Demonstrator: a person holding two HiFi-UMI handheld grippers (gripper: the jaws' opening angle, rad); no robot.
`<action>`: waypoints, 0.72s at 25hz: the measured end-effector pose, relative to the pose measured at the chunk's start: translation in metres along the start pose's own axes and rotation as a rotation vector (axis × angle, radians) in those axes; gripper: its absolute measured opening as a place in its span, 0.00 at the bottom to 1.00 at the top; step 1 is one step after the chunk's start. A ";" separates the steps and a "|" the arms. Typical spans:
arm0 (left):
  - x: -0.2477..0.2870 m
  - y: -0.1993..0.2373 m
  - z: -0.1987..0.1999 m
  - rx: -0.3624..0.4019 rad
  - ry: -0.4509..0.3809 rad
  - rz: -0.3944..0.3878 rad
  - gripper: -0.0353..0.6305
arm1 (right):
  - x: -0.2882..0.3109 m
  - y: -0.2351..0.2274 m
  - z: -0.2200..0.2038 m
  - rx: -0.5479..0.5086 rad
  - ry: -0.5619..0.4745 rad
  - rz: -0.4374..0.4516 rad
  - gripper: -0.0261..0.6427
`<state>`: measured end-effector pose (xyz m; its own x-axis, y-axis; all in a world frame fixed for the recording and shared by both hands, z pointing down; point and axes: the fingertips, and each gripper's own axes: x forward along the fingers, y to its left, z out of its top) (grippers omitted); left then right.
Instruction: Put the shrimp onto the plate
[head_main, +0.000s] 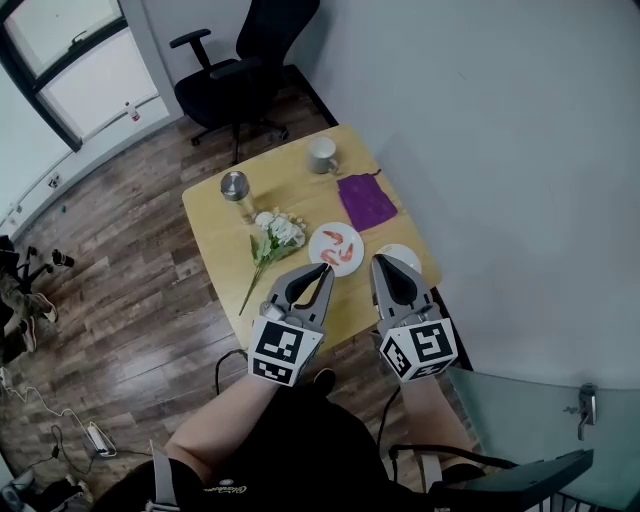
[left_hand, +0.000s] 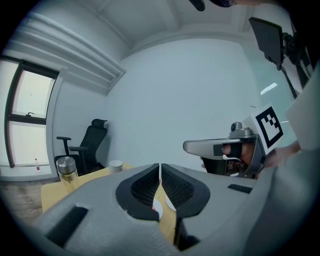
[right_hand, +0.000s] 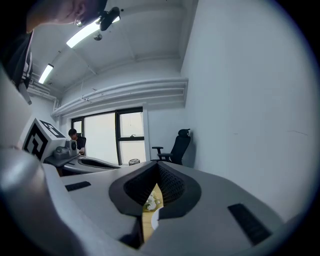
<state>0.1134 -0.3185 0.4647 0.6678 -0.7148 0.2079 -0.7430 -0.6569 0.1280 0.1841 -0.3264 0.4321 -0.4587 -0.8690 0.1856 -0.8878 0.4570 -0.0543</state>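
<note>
Left claw (head_main: 324, 268) pinched shut, empty — its tips just short of the plate (head_main: 318, 236) carrying shrimp (head_main: 343, 254); right claw (head_main: 378, 260) alongside, likewise closed on nothing, over the bench (head_main: 225, 250).

- Dark wood-plank floor (head_main: 130, 290), cables (head_main: 60, 425) lying loose.
- Plain pale grey wall (head_main: 500, 120).
- Black office chair (head_main: 240, 70) near the wooden table's (head_main: 215, 260) far edge.
- Dark-framed window (head_main: 70, 60).
- Ceiling strip light (right_hand: 85, 32) lit.
</note>
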 end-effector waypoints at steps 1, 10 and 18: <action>-0.001 -0.002 0.003 0.002 -0.004 -0.003 0.08 | -0.006 0.000 0.001 0.002 -0.003 -0.008 0.04; -0.016 -0.021 0.023 0.015 -0.040 -0.016 0.08 | -0.048 0.003 0.003 0.068 -0.019 -0.065 0.04; -0.030 -0.036 0.029 0.034 -0.053 -0.026 0.08 | -0.063 0.017 0.004 0.063 -0.029 -0.076 0.04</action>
<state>0.1210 -0.2802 0.4261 0.6889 -0.7085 0.1533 -0.7241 -0.6825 0.0996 0.1974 -0.2646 0.4160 -0.3897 -0.9063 0.1636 -0.9204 0.3771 -0.1030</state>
